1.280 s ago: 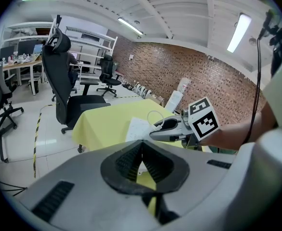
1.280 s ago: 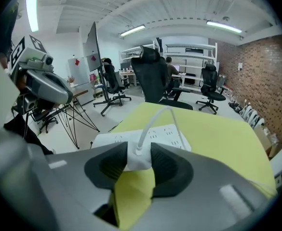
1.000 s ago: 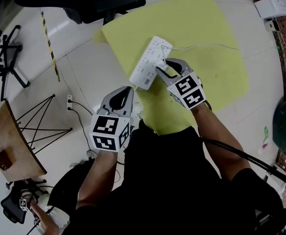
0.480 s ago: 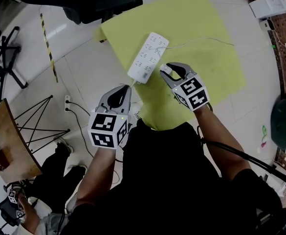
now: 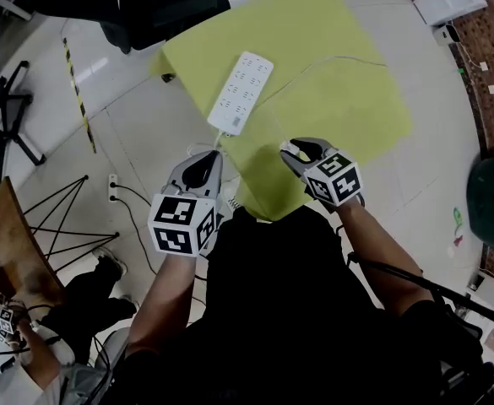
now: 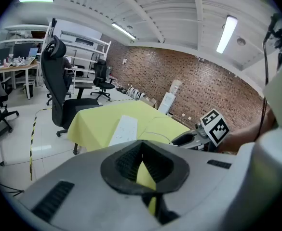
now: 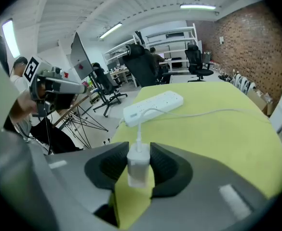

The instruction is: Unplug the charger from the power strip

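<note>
**Head view:** both bare forearms are reaching forward from the torso, roughly parallel. The left gripper [image 5: 206,155] is pointing forward and down over the floor, just off the near edge of the yellow tablecloth [image 5: 339,99], with its marker cube facing up. The right gripper [image 5: 290,148] is hanging nose-down over the cloth's near corner, rolled so its cube is sitting skewed. It is gripping the charger [image 5: 294,151], of which only a white sliver is showing at the tips. The power strip [image 5: 241,93] is lying flat on the cloth, ahead and left of the right gripper and well apart from the charger. A thin white cable [image 5: 348,58] is trailing across the cloth beyond the right gripper.

**Left gripper view:** the jaws are meeting at the tips and gripping nothing, with cloth showing through the gap behind them. The strip is lying ahead, slightly left of the jaw line. The right gripper is sitting off to the right, cube toward the camera. A black office chair [image 6: 59,76] is standing to the left, beyond the table.

**Right gripper view:** the pads are clamping the charger's white body on both flanks, so it is standing upright between them. The cable is leaving its far end, running ahead close by the strip, then curving right across the cloth. The strip is lying ahead, clear of the charger. The left gripper is showing at the far left
</note>
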Motion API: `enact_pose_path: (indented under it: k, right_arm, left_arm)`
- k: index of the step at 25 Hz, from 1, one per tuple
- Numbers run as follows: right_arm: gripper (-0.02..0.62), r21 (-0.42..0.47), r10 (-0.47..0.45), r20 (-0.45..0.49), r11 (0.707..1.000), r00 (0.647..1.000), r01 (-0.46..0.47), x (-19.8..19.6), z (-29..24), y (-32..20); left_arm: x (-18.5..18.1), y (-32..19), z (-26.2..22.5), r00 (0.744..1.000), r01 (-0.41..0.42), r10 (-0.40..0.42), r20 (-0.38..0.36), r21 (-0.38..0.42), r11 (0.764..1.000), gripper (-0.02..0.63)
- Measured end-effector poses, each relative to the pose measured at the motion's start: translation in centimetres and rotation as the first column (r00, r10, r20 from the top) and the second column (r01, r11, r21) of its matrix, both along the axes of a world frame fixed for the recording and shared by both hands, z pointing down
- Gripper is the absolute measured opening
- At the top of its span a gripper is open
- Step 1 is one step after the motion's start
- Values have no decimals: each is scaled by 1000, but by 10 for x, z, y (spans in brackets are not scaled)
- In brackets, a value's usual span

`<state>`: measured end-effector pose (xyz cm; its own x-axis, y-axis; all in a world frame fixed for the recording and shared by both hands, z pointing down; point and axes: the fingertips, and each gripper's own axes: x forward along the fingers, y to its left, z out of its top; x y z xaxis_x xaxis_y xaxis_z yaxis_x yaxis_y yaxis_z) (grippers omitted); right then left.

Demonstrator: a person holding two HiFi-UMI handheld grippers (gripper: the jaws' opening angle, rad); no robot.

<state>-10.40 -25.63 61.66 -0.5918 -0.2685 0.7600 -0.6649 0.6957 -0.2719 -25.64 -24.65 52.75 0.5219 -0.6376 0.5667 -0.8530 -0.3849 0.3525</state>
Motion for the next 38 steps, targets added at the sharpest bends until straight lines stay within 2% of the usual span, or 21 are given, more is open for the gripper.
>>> enact_pose_path:
  k: [5, 8, 13, 21, 25, 29, 33, 35, 37, 38]
  right_arm:
    - [138, -80, -50, -59, 996, 997, 45, 6, 17, 51]
    - [138, -97, -78, -102, 993, 992, 68, 7, 24, 69]
    - [140, -78, -75, -138, 995, 988, 65, 5, 27, 71]
    - [143, -9, -56, -111, 998, 992, 56, -1, 25, 64]
    - [164, 42, -71, -109, 996, 991, 76, 2, 6, 64]
    - [160, 98, -52, -71, 993, 996, 58, 18, -17, 62]
    - [126, 151, -18, 10, 988, 1000, 16, 35, -43, 59]
    - [87, 170, -11, 66, 985, 998, -1, 44, -59, 59]
    - [2, 184, -16, 134, 983, 991, -9, 53, -79, 61]
    - [2, 188, -22, 173, 982, 985, -11, 58, -91, 62]
  left_arm:
    - [10, 13, -4, 999, -39, 39, 6, 14, 999, 5]
    - [15, 18, -9, 998, -57, 57, 9, 24, 998, 5]
    - [16, 26, -11, 997, -80, 80, 14, 30, 996, 5]
    - [20, 35, -18, 996, -84, 84, 6, 44, 995, 5]
    - [26, 39, -19, 995, -98, 98, 17, 42, 994, 5]
    - [33, 41, -30, 997, -73, 72, 24, 64, 995, 5]
    - [35, 50, -39, 999, -18, 15, 36, 87, 996, 5]
    - [36, 58, -44, 999, 23, -27, 41, 97, 995, 5]
    - [39, 65, -49, 996, 70, -74, 41, 103, 992, 5]
    - [42, 68, -52, 994, 94, -98, 38, 103, 990, 5]
